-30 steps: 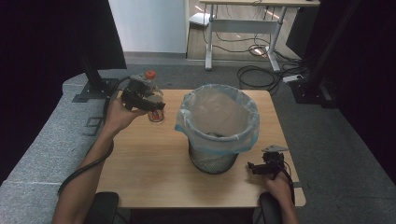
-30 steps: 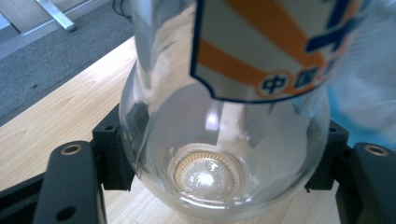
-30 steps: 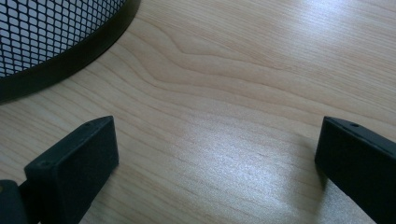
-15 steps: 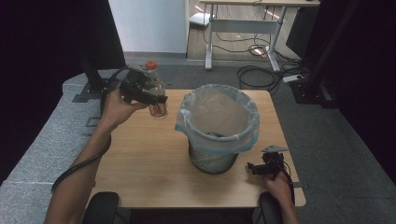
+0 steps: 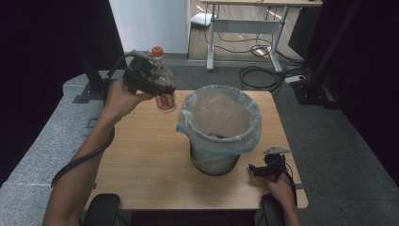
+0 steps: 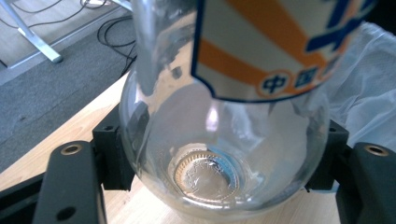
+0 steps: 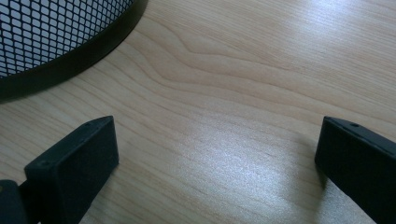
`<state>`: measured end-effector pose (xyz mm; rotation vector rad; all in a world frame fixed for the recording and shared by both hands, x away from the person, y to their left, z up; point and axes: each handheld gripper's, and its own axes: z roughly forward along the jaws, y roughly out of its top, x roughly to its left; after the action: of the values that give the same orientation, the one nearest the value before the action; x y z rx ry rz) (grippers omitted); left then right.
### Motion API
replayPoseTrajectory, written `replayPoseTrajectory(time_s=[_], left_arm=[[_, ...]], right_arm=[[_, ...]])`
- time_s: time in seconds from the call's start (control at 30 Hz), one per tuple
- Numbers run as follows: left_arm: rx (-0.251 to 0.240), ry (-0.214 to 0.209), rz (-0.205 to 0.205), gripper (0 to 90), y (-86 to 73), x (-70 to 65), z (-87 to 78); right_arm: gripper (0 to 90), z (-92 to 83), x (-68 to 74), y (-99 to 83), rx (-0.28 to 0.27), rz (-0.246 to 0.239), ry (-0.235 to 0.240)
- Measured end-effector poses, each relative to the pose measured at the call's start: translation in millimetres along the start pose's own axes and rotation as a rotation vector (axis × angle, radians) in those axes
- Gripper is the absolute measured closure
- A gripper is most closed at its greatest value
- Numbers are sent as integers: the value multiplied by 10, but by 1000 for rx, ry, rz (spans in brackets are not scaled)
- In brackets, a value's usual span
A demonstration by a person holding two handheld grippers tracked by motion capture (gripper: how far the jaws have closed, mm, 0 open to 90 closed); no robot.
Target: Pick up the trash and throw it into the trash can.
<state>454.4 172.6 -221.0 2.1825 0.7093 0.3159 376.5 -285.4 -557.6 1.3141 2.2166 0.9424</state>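
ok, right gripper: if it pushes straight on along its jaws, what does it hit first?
Probably the mesh bin. The right gripper sits low over the table, jaws wide apart with nothing between them, and the bin's black base rim lies ahead, off to the left. Depth is unclear.

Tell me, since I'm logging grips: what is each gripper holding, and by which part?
The left gripper clamps the clear bottle near its base. The right gripper holds nothing, its jaws open over the table.

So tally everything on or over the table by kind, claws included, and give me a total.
Bottle: 1
Bin: 1
Bin liner: 1
Claws: 2, left claw shut on the bottle, right claw open
Total: 5
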Motion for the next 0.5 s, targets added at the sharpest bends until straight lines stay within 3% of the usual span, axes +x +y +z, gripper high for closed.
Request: replayPoseTrajectory(time_s=[0.5], left_arm=[[-34, -29, 49, 279, 400, -240, 0]], right_arm=[[0, 0, 5, 0, -1, -1, 2]])
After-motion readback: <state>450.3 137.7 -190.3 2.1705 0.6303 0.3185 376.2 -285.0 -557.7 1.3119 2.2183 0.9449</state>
